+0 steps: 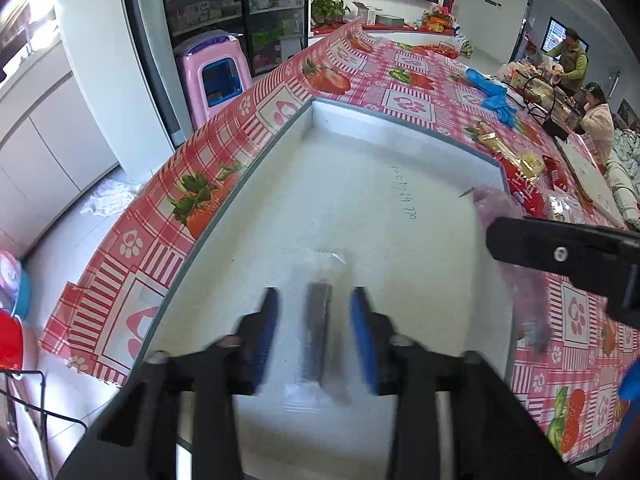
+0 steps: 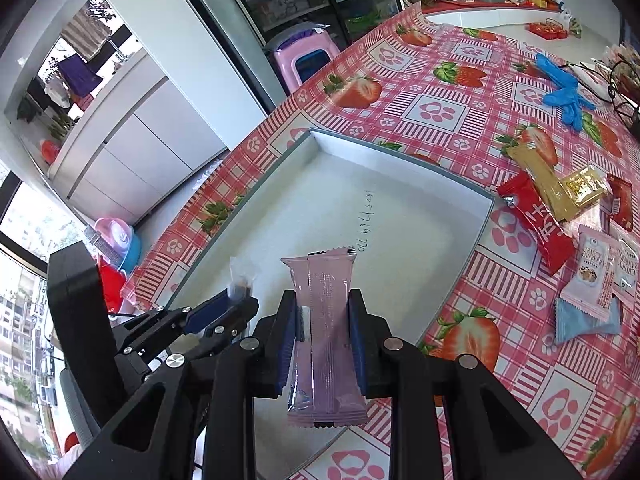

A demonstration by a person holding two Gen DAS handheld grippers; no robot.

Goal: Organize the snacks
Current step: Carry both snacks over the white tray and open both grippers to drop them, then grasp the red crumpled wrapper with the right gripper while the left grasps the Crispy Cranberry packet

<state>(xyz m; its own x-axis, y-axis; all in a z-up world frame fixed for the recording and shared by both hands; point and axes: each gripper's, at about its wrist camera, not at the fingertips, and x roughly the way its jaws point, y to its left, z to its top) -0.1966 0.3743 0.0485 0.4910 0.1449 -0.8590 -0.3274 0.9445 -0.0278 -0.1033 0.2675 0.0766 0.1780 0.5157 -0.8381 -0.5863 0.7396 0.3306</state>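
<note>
My left gripper hangs over the shallow white box with its blue pads apart. A clear packet with a dark bar lies blurred between them, untouched on both sides. My right gripper is shut on a pink snack packet, held upright over the near part of the box. The left gripper shows at its left with the clear packet at its tips. A black finger of the right gripper and the blurred pink packet enter the left wrist view from the right.
The box sits on a strawberry-print tablecloth. Right of it lie loose snacks: a red packet, gold packets, cranberry packets and a light blue one. Blue gloves lie farther back. Two people stand at the table's far end.
</note>
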